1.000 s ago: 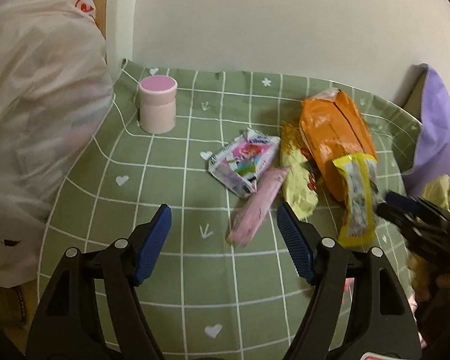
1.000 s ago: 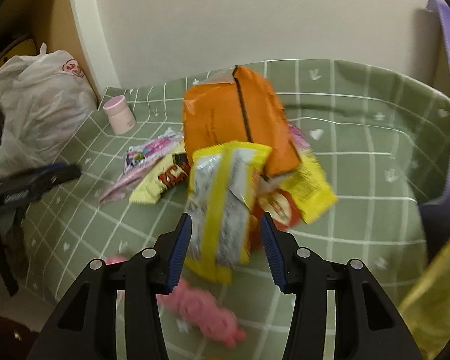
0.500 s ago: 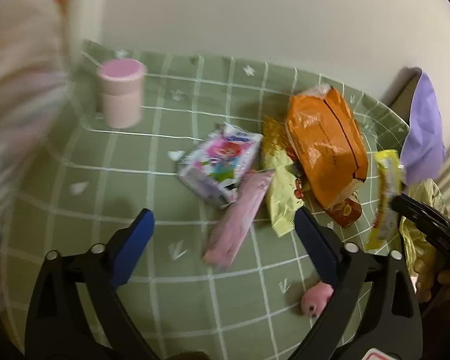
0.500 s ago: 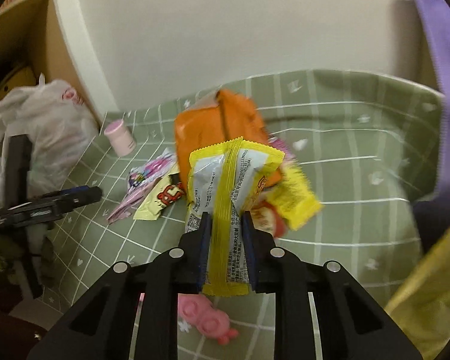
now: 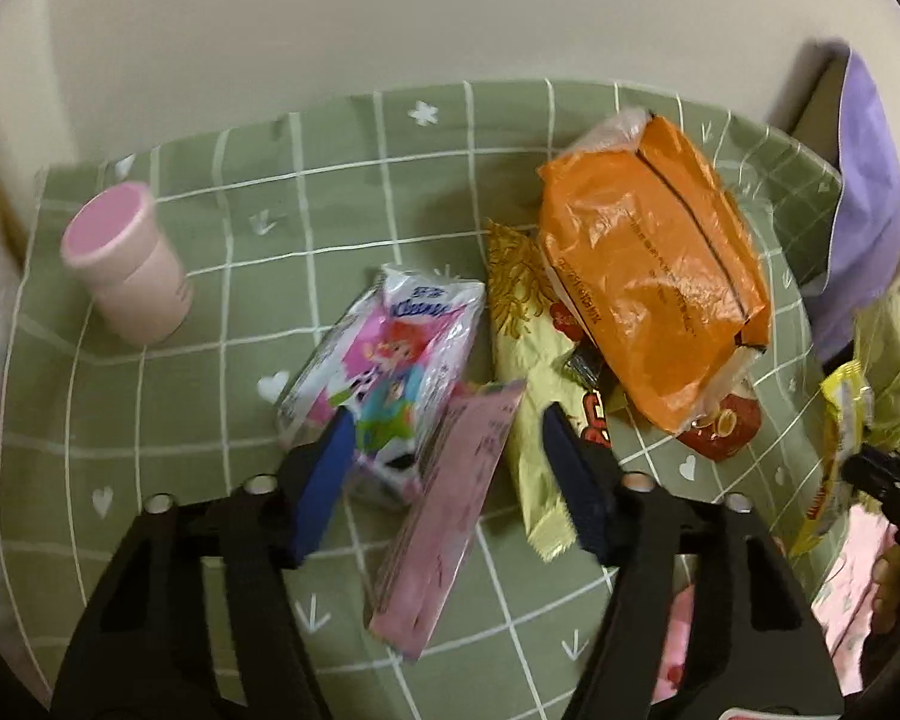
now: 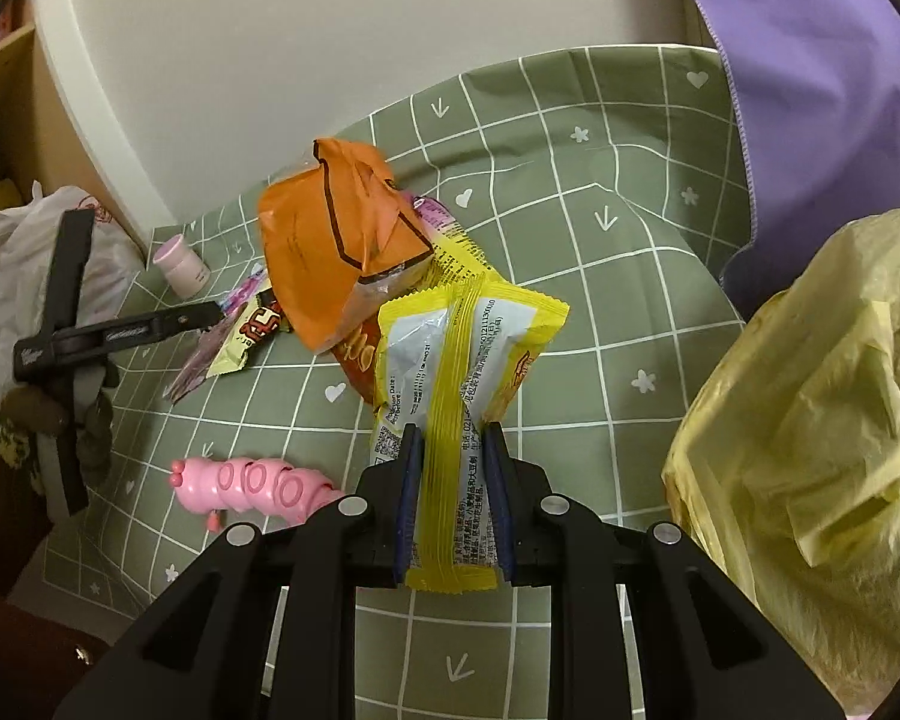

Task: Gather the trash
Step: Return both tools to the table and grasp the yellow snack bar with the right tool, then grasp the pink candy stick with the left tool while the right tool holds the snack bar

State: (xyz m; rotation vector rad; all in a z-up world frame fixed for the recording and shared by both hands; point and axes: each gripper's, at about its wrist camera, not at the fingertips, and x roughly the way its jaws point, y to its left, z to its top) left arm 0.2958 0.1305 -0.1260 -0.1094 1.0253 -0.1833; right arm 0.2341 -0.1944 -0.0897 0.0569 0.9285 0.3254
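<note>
Snack wrappers lie in a pile on the green checked cloth (image 5: 168, 420). My left gripper (image 5: 447, 438) hangs low over them with its jaws closing. A pink wrapper (image 5: 450, 516) and the corner of a pink-and-white tissue pack (image 5: 390, 354) sit between its blue pads, which do not press on either. My right gripper (image 6: 450, 438) is shut on a yellow-edged silver wrapper (image 6: 462, 348) and holds it upright above the cloth. An orange bag (image 5: 648, 258) lies on pale yellow wrappers (image 5: 528, 360).
A crumpled yellow plastic bag (image 6: 810, 450) bulges at the right, beside purple fabric (image 6: 810, 90). A pink cup (image 5: 126, 264) stands at the back left. A pink caterpillar toy (image 6: 252, 486) lies near the front edge. A white plastic bag (image 6: 6, 264) sits off the left side.
My left gripper moved in over the pile, widened, then narrowed around the pink wrapper. My right gripper shut on the yellow-edged wrapper and carried it up and right, away from the pile.
</note>
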